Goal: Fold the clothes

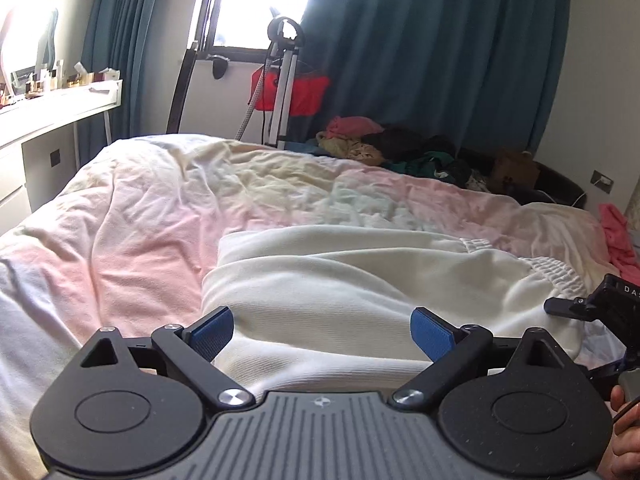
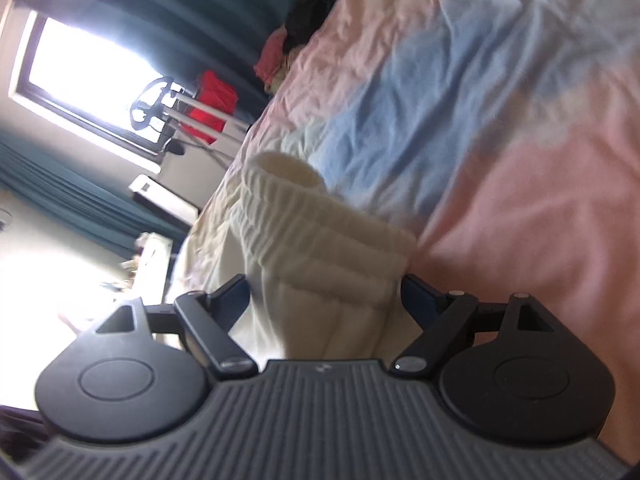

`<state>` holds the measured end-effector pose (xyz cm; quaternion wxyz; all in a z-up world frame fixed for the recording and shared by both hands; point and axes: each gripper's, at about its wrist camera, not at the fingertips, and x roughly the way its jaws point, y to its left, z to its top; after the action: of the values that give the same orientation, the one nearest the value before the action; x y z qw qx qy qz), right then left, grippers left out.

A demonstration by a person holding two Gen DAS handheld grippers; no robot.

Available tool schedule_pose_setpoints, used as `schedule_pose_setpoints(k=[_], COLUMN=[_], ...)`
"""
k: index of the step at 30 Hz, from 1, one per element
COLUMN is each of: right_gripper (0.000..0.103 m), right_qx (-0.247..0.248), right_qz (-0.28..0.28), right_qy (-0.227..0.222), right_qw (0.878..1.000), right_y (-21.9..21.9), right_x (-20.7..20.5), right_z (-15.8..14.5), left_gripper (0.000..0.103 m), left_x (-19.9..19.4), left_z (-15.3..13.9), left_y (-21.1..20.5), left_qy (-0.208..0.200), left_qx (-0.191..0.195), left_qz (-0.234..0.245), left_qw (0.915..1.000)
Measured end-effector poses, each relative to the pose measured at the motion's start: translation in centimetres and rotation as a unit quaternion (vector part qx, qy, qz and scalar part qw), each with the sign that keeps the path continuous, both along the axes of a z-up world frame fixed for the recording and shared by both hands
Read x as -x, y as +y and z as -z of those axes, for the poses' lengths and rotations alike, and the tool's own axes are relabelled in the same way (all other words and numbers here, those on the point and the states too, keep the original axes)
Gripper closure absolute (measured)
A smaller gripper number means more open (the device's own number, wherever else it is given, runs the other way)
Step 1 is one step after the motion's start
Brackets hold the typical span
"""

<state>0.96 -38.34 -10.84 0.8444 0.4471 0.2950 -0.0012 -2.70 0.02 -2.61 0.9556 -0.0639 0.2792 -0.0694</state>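
A cream knit garment [image 1: 360, 280] lies folded on the pastel duvet [image 1: 160, 220], its ribbed elastic waistband [image 1: 552, 270] toward the right. My left gripper [image 1: 321, 316] hovers over the garment's near edge, its blue pads [image 1: 212, 334] wide apart and pressing on nothing. In the right wrist view, which is rolled on its side, my right gripper [image 2: 323, 280] stands open around the waistband [image 2: 320, 232]. The bunched fabric fills most of the gap between its fingers. One finger [image 1: 560, 307] of that gripper shows at the right edge of the left wrist view.
A heap of dark and coloured clothes [image 1: 400, 148] lies at the bed's far side. A pink garment [image 1: 616, 236] lies at the right edge. A red bag [image 1: 296, 92] hangs on a metal stand by the window. A white dresser [image 1: 48, 120] stands on the left. A hand [image 1: 624, 440] shows at the lower right.
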Motion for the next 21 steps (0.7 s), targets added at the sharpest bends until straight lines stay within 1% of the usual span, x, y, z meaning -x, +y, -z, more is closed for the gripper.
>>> schedule_pose_setpoints(k=[2, 4, 5, 7, 8, 9, 10, 11, 12, 14, 15, 16, 17, 18, 20, 21], right_gripper=[0.022, 0.034, 0.036, 0.05, 0.051, 0.056, 0.062, 0.064, 0.069, 0.071, 0.07, 0.07, 0.07, 0.069, 0.062, 0.058], right_qx=[0.04, 0.054, 0.057, 0.066, 0.071, 0.081, 0.098, 0.12, 0.142, 0.182, 0.191, 0.191, 0.186, 0.174, 0.146, 0.129], right_qz=[0.003, 0.01, 0.012, 0.013, 0.013, 0.012, 0.011, 0.012, 0.015, 0.019, 0.022, 0.022, 0.023, 0.025, 0.024, 0.022], right_qy=[0.009, 0.012, 0.012, 0.007, 0.002, -0.005, -0.016, -0.03, -0.049, -0.084, -0.091, -0.087, -0.077, -0.053, -0.006, 0.004], right_qw=[0.999, 0.998, 0.998, 0.998, 0.997, 0.997, 0.995, 0.992, 0.989, 0.979, 0.977, 0.977, 0.979, 0.983, 0.989, 0.991], right_y=[0.5, 0.6, 0.6, 0.6, 0.7, 0.8, 1.1, 1.4, 1.7, 2.1, 2.0, 1.8, 1.6, 1.2, 0.5, 0.2], right_x=[-0.4, -0.4, -0.3, 0.0, 0.1, 0.2, 0.3, 0.5, 0.8, 1.3, 1.3, 1.2, 1.0, 0.7, 0.4, 0.4], right_z=[-0.2, 0.0, 0.0, -0.2, -0.4, -0.8, -1.3, -2.1, -2.9, -4.5, -4.8, -4.7, -4.4, -3.6, -2.0, -1.5], left_gripper=[0.007, 0.007, 0.007, 0.007, 0.007, 0.007, 0.007, 0.007, 0.007, 0.007, 0.007, 0.007, 0.007, 0.007, 0.007, 0.007], left_x=[-0.3, -0.4, -0.5, -0.4, -0.4, -0.4, -0.4, -0.3, -0.3, -0.2, -0.2, -0.2, -0.2, -0.4, -0.9, -1.2], left_z=[0.5, 0.7, 0.7, 0.7, 0.7, 0.7, 0.7, 0.7, 0.7, 0.7, 0.7, 0.7, 0.8, 0.9, 1.4, 1.7], left_y=[0.0, -0.1, -0.1, -0.1, -0.1, 0.0, 0.0, 0.1, 0.2, 0.4, 0.6, 0.7, 0.9, 1.1, 2.0, 2.5], left_qy=[0.001, -0.002, -0.003, -0.002, -0.001, 0.0, 0.001, 0.002, 0.003, 0.006, 0.008, 0.009, 0.013, 0.021, 0.047, 0.06], left_qx=[-0.004, -0.009, -0.011, -0.009, -0.008, -0.007, -0.006, -0.006, -0.004, 0.001, 0.005, 0.009, 0.013, 0.023, 0.059, 0.08], left_qz=[-0.005, -0.006, -0.004, -0.001, 0.0, 0.001, 0.001, 0.001, 0.0, -0.004, -0.006, -0.008, -0.01, -0.012, -0.018, -0.023], left_qw=[1.0, 0.9999, 0.9999, 1.0, 1.0, 1.0, 1.0, 1.0, 1.0, 1.0, 0.9999, 0.9999, 0.9998, 0.9994, 0.997, 0.9948])
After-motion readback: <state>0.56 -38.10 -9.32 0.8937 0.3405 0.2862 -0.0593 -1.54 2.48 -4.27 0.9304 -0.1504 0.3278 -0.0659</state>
